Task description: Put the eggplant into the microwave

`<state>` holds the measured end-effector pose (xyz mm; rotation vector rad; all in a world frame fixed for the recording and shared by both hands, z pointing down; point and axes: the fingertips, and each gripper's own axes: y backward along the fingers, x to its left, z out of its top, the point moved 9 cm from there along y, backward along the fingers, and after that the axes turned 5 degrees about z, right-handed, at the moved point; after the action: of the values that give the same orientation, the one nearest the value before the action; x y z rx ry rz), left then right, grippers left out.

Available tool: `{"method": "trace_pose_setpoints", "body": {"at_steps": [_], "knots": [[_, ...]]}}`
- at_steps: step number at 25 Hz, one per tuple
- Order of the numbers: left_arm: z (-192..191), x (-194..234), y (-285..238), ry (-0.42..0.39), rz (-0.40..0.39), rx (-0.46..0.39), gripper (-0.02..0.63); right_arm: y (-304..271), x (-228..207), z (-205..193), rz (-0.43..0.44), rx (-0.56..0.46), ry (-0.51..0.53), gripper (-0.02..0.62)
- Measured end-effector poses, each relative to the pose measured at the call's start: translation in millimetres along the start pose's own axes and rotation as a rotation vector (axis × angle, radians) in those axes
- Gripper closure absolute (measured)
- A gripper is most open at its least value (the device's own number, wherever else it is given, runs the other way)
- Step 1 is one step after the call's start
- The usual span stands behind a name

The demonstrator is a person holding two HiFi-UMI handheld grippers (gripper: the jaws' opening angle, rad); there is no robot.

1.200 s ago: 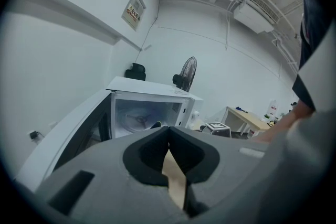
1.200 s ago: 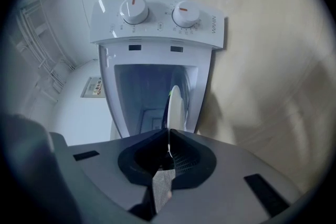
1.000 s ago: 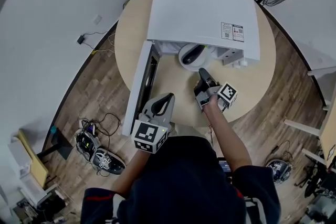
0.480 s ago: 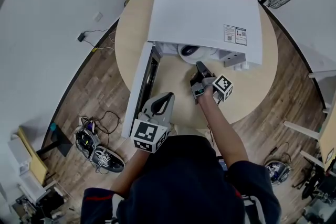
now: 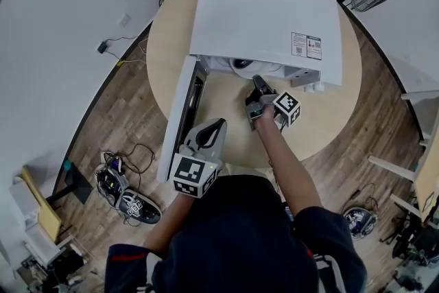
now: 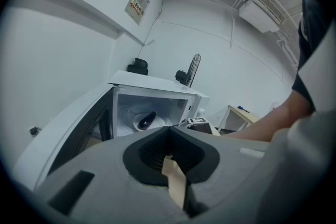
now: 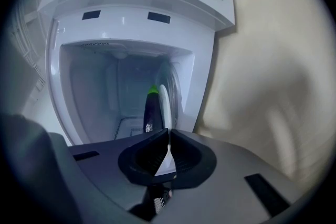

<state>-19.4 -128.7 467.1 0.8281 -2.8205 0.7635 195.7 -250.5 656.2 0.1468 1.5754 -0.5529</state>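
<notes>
We are pinching the thin rim of the smooth white plate in our right gripper, the glossy purple eggplant lying just ahead between the boxy microwave's close walls, while our left gripper is hovering with jaws together.

Right gripper at microwave opening, tips just inside, pointing slightly downward. Jaws nearly together, pinching thin white plate by rim. Right forearm bare, stretched toward microwave. Left gripper held back from microwave, left of its opening. Jaws together, nothing between. Left arm bent, close to torso.
</notes>
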Motion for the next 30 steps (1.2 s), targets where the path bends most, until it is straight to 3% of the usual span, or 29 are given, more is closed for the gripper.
{"method": "trace_pose_setpoints", "body": {"at_steps": [8, 13, 16, 22, 27, 30], "knots": [[-0.5, -2.5, 0.3, 0.0, -0.012, 0.0, 0.589, 2.6, 1.1, 2.4, 0.019, -0.006, 0.012, 0.572], [-2.1, -2.7, 1.7, -0.001, -0.017, 0.004, 0.589, 3.8, 4.9, 1.8, 0.033, 0.031, 0.051, 0.475], [-2.4, -4.9, 2.0, -0.003, -0.023, 0.0, 0.589, 9.9, 7.6, 1.4, 0.005, 0.044, 0.129, 0.463], [-4.0, -3.9, 2.6, -0.002, -0.024, 0.004, 0.589, 16.8, 20.9, -7.6, -0.072, 0.121, 0.408, 0.475], [-4.6, -2.3, 1.2, -0.002, -0.022, 0.007, 0.589, 10.4, 39.3, -20.1, -0.161, 0.228, 0.807, 0.534], [-3.3, -0.9, 0.5, -0.001, -0.018, 0.006, 0.589, 5.2, 47.8, -27.4, -0.192, 0.275, 0.976, 0.567]]}}
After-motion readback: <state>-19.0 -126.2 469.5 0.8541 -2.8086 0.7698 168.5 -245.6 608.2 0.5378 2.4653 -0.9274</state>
